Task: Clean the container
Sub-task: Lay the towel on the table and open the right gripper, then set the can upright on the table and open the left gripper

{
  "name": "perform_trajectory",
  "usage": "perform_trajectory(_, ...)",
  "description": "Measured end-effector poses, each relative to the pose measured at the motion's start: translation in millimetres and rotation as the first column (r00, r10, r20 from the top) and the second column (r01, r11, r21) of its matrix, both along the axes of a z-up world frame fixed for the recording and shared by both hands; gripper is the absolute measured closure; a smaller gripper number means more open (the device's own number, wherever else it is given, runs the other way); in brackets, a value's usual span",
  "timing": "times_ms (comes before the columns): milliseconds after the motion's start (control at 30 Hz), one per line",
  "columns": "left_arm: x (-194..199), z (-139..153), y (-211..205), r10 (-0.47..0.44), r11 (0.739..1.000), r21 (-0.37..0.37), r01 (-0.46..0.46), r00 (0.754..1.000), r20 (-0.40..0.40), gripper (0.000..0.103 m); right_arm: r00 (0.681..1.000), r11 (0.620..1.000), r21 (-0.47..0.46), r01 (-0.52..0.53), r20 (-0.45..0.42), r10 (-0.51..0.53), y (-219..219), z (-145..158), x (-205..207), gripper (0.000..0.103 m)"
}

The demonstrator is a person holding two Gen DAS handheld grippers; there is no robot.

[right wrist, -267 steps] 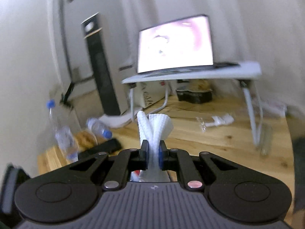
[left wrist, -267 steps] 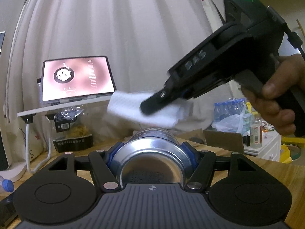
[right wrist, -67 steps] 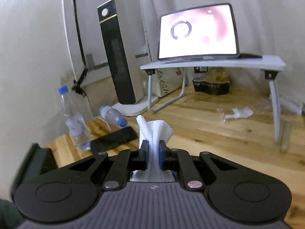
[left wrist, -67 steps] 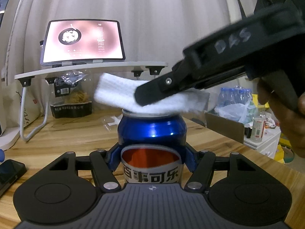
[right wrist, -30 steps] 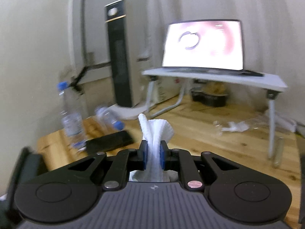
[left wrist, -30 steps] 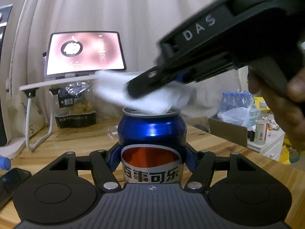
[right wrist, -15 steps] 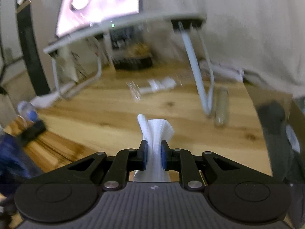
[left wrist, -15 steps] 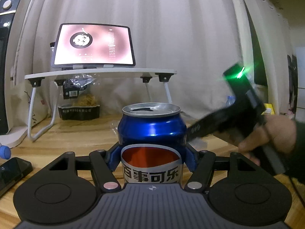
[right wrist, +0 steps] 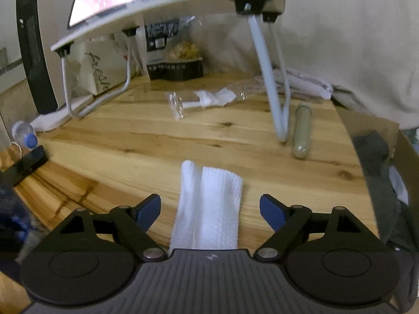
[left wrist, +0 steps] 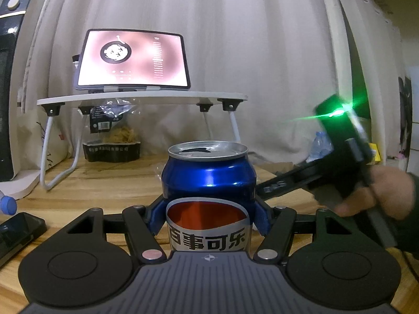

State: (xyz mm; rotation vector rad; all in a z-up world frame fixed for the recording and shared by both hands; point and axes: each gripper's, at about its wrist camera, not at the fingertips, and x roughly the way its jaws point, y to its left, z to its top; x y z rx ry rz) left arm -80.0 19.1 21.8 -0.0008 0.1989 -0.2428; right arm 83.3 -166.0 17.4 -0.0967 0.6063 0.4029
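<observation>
My left gripper (left wrist: 208,216) is shut on a blue Pepsi can (left wrist: 208,180), which stands upright on the wooden table with its opened top in view. My right gripper (right wrist: 209,209) is open, and its body shows low at the right of the can in the left wrist view (left wrist: 337,162). A folded white paper towel (right wrist: 209,206) lies on the wooden table (right wrist: 146,141) between the spread right fingers, touched by neither pad.
A white lap desk (left wrist: 141,98) with a lit tablet (left wrist: 132,59) stands behind the can. A snack bag (right wrist: 174,57), plastic wrappers (right wrist: 204,98), a grey tube (right wrist: 302,130), a water bottle (right wrist: 23,133) and a black phone (left wrist: 15,231) lie around. A cardboard box (right wrist: 379,162) is at right.
The right gripper came down off the can's top to the table at the right and opened. The paper towel now lies loose on the wood. The can stays held.
</observation>
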Motion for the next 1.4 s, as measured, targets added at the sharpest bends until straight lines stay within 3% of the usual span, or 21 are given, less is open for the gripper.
perform_trajectory(33, 1, 0, 0, 0.001, 1.0, -0.001, -0.001, 1.0, -0.004, 0.036, 1.0, 1.0, 0.003, -0.004, -0.007, 0.004, -2, 0, -8, 0.0)
perform_trajectory(167, 2, 0, 0, 0.004, 1.0, 0.002, -0.004, 1.0, -0.01, 0.036, 0.998, 1.0, -0.013, -0.004, -0.062, 0.003, -6, -14, -37, 0.0)
perform_trajectory(267, 2, 0, -1, 0.01, 1.0, 0.009, -0.01, 1.0, -0.011, 0.036, 0.999, 0.994, -0.108, 0.024, -0.042, -0.029, 1, -26, -55, 0.0)
perform_trajectory(333, 3, 0, -1, 0.017, 1.0, 0.011, -0.017, 1.0, -0.018, 0.036, 0.999, 0.994, -0.104, 0.042, -0.021, -0.045, 0, -29, -63, 0.0)
perform_trajectory(533, 20, 0, 10, 0.087, 0.995, -0.035, -0.09, 0.994, -0.066, 0.036, 0.994, 0.991, -0.079, 0.106, -0.016, -0.107, -6, -30, -64, 0.0)
perform_trajectory(667, 53, 7, 7, 0.152, 0.988, 0.006, -0.152, 0.984, -0.097, 0.036, 0.994, 0.992, -0.073, 0.104, -0.017, -0.106, -8, -32, -64, 0.0)
perform_trajectory(900, 112, 11, -8, 0.173, 0.984, 0.077, -0.164, 0.976, -0.131, 0.036, 0.992, 0.99, -0.068, 0.127, -0.016, -0.128, -11, -33, -63, 0.0)
perform_trajectory(1200, 144, -6, -5, 0.22, 0.974, 0.08, -0.21, 0.961, -0.165, 0.036, 0.99, 0.99, -0.015, 0.141, -0.021, -0.141, -20, -32, -63, 0.0)
perform_trajectory(1400, 149, -5, -7, 0.221, 0.973, 0.103, -0.206, 0.96, -0.172, 0.036, 0.99, 0.989, -0.031, 0.142, -0.019, -0.143, -18, -32, -63, 0.0)
